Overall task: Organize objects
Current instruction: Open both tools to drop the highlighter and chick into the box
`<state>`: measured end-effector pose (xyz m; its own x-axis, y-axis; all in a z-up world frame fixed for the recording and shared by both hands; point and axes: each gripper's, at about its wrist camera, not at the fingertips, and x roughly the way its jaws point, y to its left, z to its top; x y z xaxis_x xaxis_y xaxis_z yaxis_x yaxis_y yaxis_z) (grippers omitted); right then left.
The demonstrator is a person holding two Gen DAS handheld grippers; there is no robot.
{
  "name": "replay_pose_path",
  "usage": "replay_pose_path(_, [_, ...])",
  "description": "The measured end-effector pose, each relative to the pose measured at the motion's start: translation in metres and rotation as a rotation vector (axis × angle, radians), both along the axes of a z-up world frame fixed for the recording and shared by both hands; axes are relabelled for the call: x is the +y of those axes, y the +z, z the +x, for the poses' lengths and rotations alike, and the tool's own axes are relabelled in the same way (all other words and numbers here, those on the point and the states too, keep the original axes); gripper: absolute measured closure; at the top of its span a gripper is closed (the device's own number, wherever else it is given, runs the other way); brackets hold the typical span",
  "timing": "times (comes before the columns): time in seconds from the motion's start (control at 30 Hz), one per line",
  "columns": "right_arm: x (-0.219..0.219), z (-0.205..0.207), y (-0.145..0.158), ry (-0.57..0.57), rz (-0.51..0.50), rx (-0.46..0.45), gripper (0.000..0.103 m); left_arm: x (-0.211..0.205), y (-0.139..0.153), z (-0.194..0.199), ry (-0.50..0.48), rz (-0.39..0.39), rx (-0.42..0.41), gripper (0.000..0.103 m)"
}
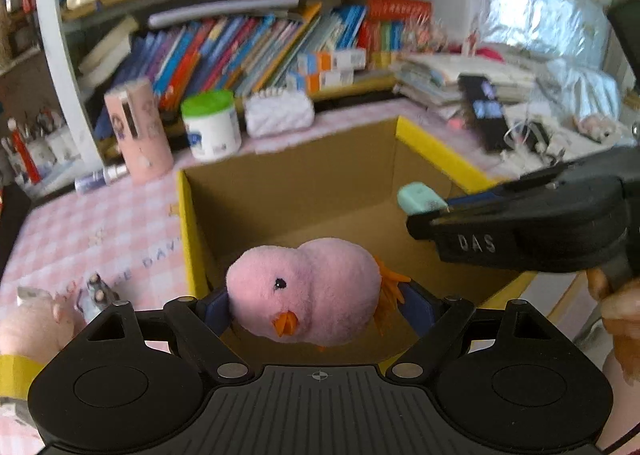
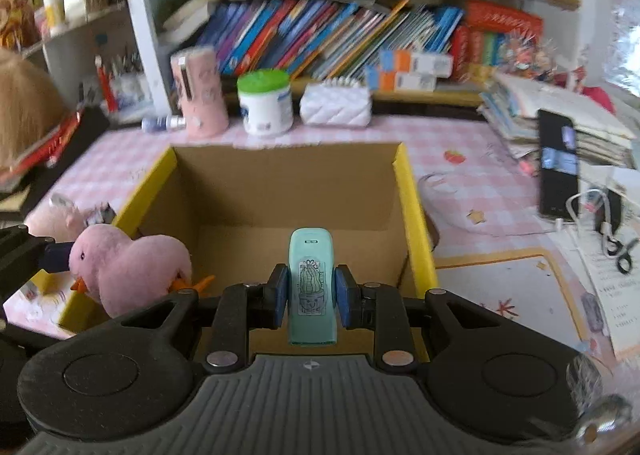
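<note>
Nearest, the left hand-held gripper (image 1: 316, 307) clamps a pink plush chick (image 1: 306, 291) across its soft, light, squashy body, over the cardboard box (image 2: 412, 215); the right hand-held gripper (image 2: 311, 295) pinches a small, rigid, smooth mint case (image 2: 311, 283) mid-length above the same box

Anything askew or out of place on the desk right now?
Nothing damaged or spilled. One oddity: a small spray bottle lies on its side beside the upright pink tube behind the box. Both grips look clean: left hand-held gripper on the pink chick, right hand-held gripper on the mint case.
</note>
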<state>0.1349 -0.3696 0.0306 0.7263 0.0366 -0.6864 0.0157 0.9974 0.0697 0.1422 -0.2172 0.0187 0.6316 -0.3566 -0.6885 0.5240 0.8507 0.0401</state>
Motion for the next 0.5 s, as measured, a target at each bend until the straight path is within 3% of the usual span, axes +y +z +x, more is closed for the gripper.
replay_pose_path(0.13, [0.002,0.022,-0.011,0.029,-0.017,0.056,0.080,-0.006,-0.008,0.009,0.019,0.002,0.051,0.017])
replay_pose_path(0.5, [0.003,0.059,-0.037,0.132,-0.062,0.210,0.080,-0.020,-0.017,0.017,0.025,0.036,0.077,0.017])
